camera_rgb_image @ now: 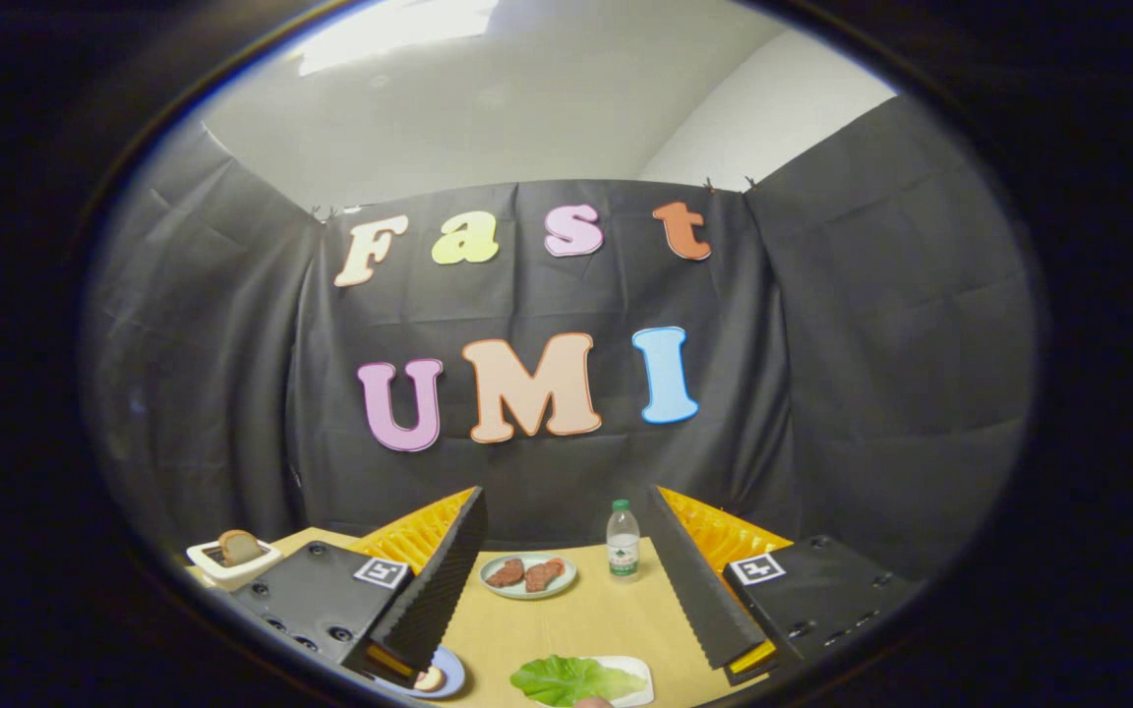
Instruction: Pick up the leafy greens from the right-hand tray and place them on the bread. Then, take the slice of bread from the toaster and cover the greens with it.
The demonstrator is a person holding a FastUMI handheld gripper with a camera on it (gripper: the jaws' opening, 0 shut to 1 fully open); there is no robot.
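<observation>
Green leafy greens (574, 678) are lying untouched on their tray (633, 680) (first step pending); gripper (566, 580), fingers spread wide, needing to descend

desk (576, 619) wooden | 12 o'clock: plate (527, 575) with meat, bottle (623, 539) beside | 9 o'clock: toaster (232, 562) | 6 o'clock: tray (630, 678) of greens | 7 o'clock: blue plate (444, 678)

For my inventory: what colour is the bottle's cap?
Green, on the bottle beyond the open gripper; gripper view.
</observation>
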